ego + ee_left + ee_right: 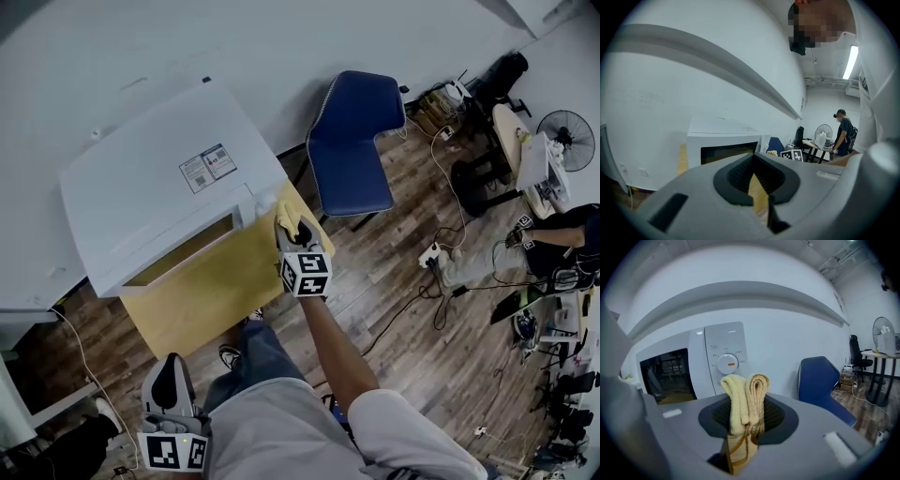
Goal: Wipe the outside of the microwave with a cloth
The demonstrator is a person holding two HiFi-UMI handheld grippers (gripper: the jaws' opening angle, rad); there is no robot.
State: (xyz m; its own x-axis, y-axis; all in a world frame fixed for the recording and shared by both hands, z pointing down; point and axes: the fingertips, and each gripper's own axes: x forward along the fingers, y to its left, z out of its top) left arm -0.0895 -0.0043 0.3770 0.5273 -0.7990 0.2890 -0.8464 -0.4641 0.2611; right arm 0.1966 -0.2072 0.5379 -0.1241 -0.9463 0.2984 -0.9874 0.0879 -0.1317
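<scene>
Wearer: pale grey short-sleeved shirt (272,431), with blue jeans (251,361) beyond it. Left gripper (172,364) and right gripper (289,225): grey shells, dark ribbed lining, black-and-white marker cubes (306,274).

Nothing could be read: the white rectangular sticker (207,168) atop the white box-shaped microwave (131,192) and the print around its round white dial (727,363) were too small.

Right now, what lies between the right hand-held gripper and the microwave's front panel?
Only the yellow cloth, clamped in that hand-held gripper; the right gripper view shows it in front of the microwave.
</scene>
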